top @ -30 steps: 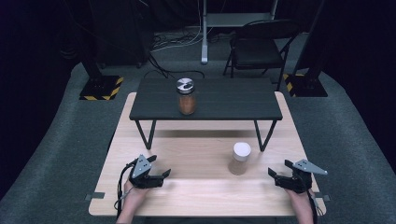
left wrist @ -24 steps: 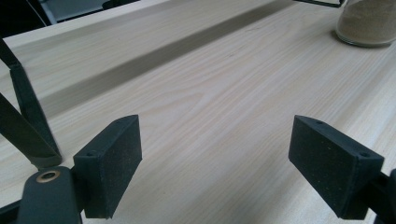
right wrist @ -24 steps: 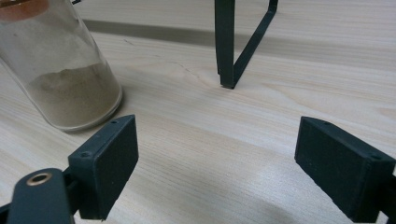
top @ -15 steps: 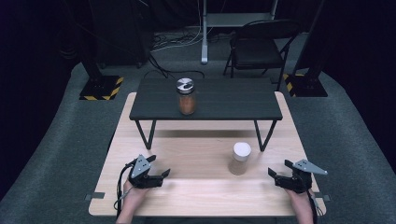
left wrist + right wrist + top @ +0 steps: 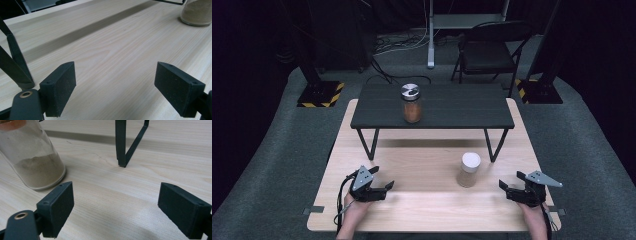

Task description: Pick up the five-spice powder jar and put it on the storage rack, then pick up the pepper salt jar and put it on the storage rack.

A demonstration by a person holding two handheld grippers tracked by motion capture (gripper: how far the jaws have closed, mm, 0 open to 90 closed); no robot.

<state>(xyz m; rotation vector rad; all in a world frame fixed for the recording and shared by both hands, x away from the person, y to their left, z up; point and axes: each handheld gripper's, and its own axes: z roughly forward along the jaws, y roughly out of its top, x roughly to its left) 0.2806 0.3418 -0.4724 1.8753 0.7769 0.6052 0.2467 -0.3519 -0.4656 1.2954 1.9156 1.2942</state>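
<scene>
A glass jar of beige powder with a white lid (image 5: 470,170) stands on the wooden table (image 5: 422,200), right of centre. A second jar with orange-brown contents and a silver lid (image 5: 411,103) stands on the small black raised table (image 5: 452,107). My left gripper (image 5: 388,186) rests low at the front left, open, nothing between its jaws (image 5: 115,87). My right gripper (image 5: 503,186) sits at the front right, open and empty (image 5: 116,206). The beige jar (image 5: 32,160) is just beyond its left jaw; its base (image 5: 197,12) shows far off in the left gripper view.
The black table's thin legs (image 5: 125,143) stand on the wood between the grippers and the far side. A leg (image 5: 12,62) is close to the left gripper. Beyond the table are a folding chair (image 5: 492,47) and stand bases on grey carpet.
</scene>
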